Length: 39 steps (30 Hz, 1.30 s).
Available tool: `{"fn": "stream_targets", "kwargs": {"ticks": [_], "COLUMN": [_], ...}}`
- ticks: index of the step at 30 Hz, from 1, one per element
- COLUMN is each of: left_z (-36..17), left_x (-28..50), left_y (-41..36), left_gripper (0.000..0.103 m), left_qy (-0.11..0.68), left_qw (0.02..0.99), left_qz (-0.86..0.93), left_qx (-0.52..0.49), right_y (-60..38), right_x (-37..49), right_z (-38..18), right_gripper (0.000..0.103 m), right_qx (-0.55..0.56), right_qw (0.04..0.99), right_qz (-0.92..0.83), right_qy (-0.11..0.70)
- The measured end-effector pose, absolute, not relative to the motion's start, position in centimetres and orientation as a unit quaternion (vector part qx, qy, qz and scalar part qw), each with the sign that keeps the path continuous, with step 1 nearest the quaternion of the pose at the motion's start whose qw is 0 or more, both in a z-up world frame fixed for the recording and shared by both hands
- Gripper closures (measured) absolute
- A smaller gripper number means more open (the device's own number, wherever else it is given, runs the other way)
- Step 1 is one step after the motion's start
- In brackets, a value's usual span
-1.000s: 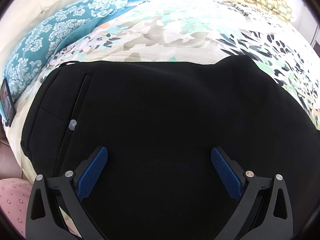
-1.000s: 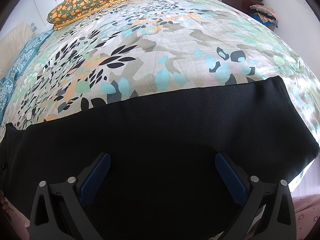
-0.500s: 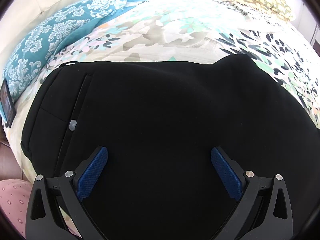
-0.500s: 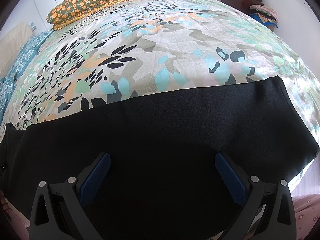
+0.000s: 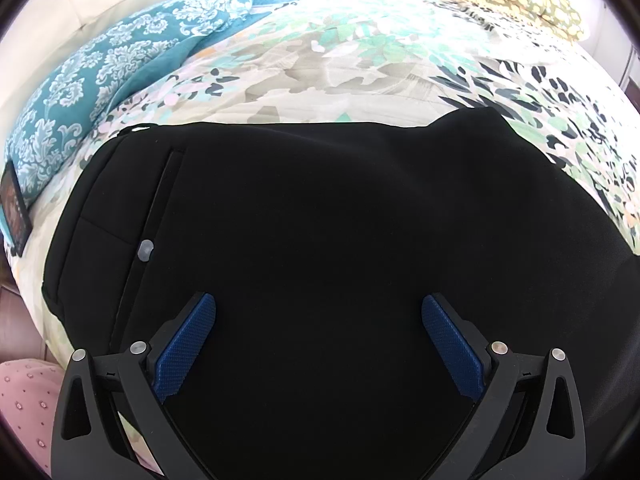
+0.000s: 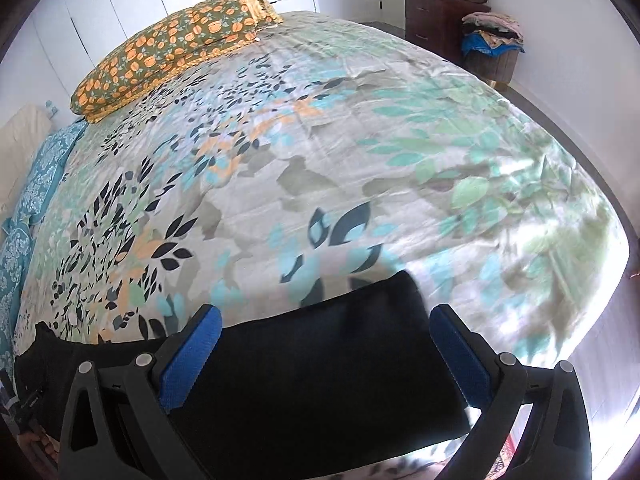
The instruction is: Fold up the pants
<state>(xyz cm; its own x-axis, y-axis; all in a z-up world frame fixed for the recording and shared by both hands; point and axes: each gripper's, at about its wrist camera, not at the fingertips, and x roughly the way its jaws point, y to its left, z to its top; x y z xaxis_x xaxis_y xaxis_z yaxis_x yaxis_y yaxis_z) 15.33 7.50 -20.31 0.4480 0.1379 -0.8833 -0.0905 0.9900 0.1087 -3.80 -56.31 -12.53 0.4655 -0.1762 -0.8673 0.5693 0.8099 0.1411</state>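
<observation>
Black pants (image 5: 320, 248) lie flat on a floral bedspread (image 5: 360, 68). The left wrist view shows their waist end, with a pocket seam and a small grey button (image 5: 145, 250) at the left. My left gripper (image 5: 318, 312) hovers open over this cloth, blue pads wide apart, holding nothing. In the right wrist view the leg end of the pants (image 6: 320, 376) crosses the bottom, its hem corner near the right pad. My right gripper (image 6: 325, 322) is open above it, with nothing between its fingers.
A teal patterned pillow (image 5: 116, 68) lies at the left and an orange-flowered pillow (image 6: 168, 52) at the far side of the bedspread (image 6: 320, 152). A dark dresser (image 6: 444, 24) and a basket of clothes (image 6: 494, 46) stand by the far wall. The bed's right edge drops to the floor.
The right wrist view has swung up and to the right: the pants now fill only its bottom strip and more of the room shows. The left gripper has not moved.
</observation>
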Motion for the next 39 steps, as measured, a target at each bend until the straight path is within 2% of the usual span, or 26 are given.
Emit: {"fn": "stream_targets", "kwargs": {"ticks": [8, 10, 13, 14, 15, 22, 25, 26, 28, 29, 30, 32, 39], "left_z": [-20.4, -20.4, -20.4, -20.4, -20.4, -20.4, -20.4, -20.4, -20.4, -20.4, -20.4, -20.4, -20.3], "left_x": [15.3, 15.2, 15.0, 15.0, 14.9, 14.8, 14.8, 14.8, 14.8, 14.8, 14.8, 14.8, 14.8], "left_y": [7.5, 7.5, 7.5, 7.5, 7.5, 7.5, 7.5, 7.5, 7.4, 7.4, 7.4, 7.4, 7.5], "left_gripper": [0.000, 0.000, 0.000, 0.000, 0.000, 0.000, 0.000, 0.000, 0.000, 0.000, 0.000, 0.000, 0.000], "left_qy": [0.519, 0.517, 0.513, 0.512, 0.510, 0.506, 0.505, 0.505, 0.504, 0.504, 0.504, 0.503, 0.514], "left_qw": [0.852, 0.853, 0.855, 0.856, 0.857, 0.859, 0.860, 0.860, 0.860, 0.860, 0.860, 0.861, 0.854], "left_qz": [0.068, 0.068, 0.069, 0.069, 0.069, 0.068, 0.069, 0.070, 0.071, 0.072, 0.072, 0.073, 0.071], "left_qx": [0.025, 0.026, 0.026, 0.026, 0.026, 0.027, 0.028, 0.028, 0.028, 0.028, 0.028, 0.028, 0.024], "right_y": [-63.7, -63.5, -62.9, -62.9, -62.7, -62.7, -62.6, -62.5, -62.0, -62.0, -61.8, -61.1, -59.1], "right_x": [-6.3, -6.4, -6.0, -5.7, -5.5, -4.2, -4.2, -4.2, -4.0, -4.1, -4.0, -3.9, -5.5], "right_z": [-13.3, -14.1, -15.8, -16.5, -17.2, -21.4, -21.7, -21.8, -21.7, -21.8, -21.8, -21.6, -17.5], "right_gripper": [0.001, 0.006, 0.025, 0.036, 0.040, 0.040, 0.040, 0.044, 0.061, 0.077, 0.085, 0.091, 0.092], "right_qx": [0.287, 0.296, 0.317, 0.315, 0.310, 0.292, 0.294, 0.303, 0.285, 0.294, 0.300, 0.302, 0.400], "right_qw": [0.805, 0.804, 0.796, 0.790, 0.786, 0.759, 0.765, 0.764, 0.764, 0.760, 0.757, 0.758, 0.778], "right_qz": [-0.153, -0.120, -0.078, -0.074, -0.073, -0.051, -0.029, -0.017, -0.012, -0.003, 0.000, -0.002, 0.050], "right_qy": [0.495, 0.501, 0.511, 0.520, 0.530, 0.579, 0.572, 0.569, 0.579, 0.580, 0.580, 0.579, 0.481]}}
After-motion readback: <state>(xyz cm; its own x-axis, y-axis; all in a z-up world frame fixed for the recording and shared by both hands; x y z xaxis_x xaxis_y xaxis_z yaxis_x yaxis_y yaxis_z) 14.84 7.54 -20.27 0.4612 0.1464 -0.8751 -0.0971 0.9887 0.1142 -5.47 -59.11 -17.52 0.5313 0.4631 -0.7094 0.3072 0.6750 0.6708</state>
